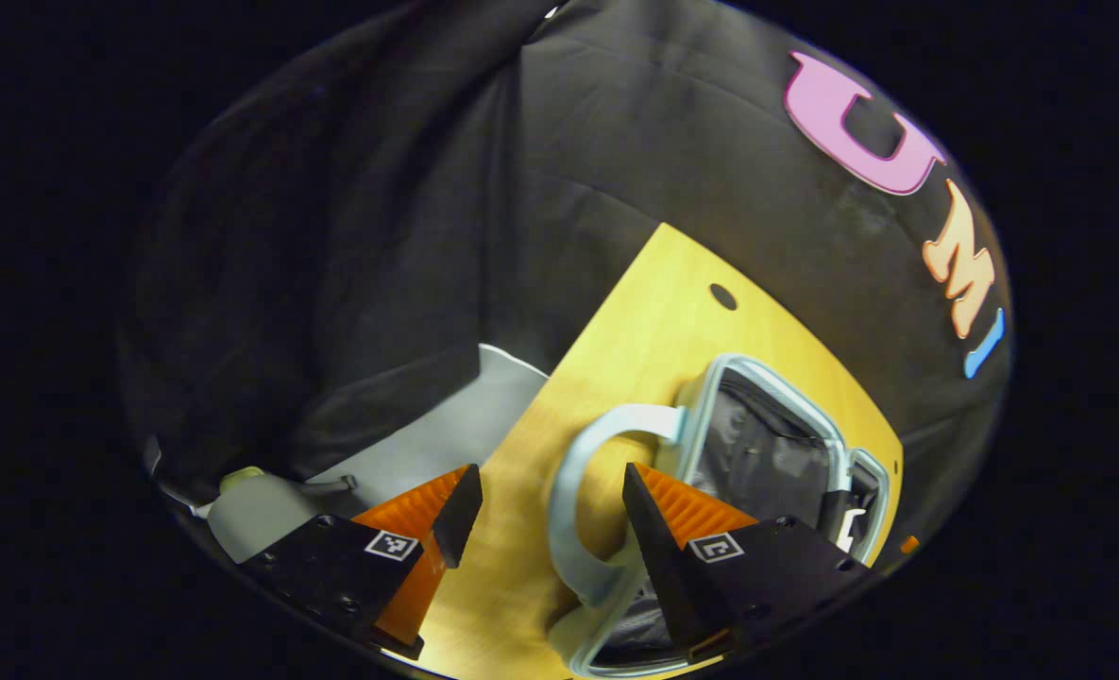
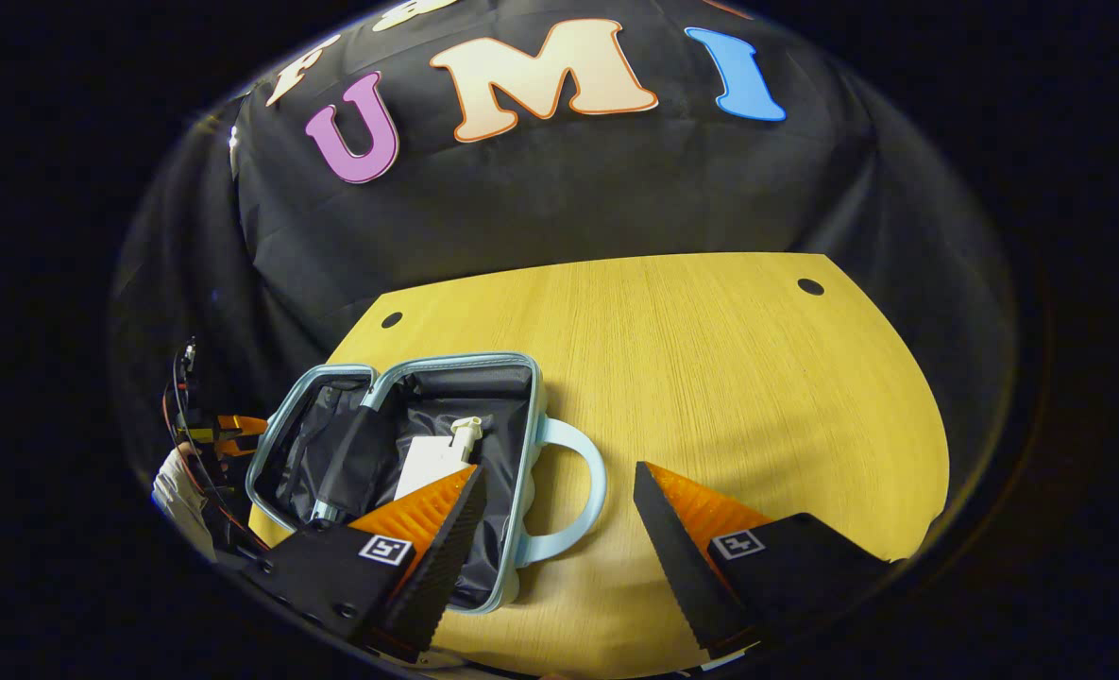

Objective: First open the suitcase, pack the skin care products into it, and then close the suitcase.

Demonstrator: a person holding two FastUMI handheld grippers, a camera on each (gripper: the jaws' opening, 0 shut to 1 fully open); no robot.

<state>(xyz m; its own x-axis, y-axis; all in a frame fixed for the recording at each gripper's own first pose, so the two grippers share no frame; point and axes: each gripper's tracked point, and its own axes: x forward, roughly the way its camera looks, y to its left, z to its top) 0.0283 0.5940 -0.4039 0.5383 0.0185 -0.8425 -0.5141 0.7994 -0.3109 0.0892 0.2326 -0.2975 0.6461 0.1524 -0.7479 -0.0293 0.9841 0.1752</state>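
Wooden table [image 2: 729, 378] holds our open suitcase [image 2: 512, 453]; bottle [image 2: 432, 458] inside; both grippers [image 1: 540, 515] [image 2: 559, 515] spread empty; we should shut it gently.

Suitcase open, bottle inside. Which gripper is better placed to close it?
Left, probably. The left gripper is open, its fingers straddling the suitcase handle. The right gripper hangs open over bare table beside it.

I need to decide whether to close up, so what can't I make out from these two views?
- White bottle in the open suitcase: right gripper view, lower part hidden by that gripper's finger.
- Suitcase's near corner: left gripper view, covered by that gripper's finger and cut by the image edge.
- Pale object beyond the table: too dim to identify.
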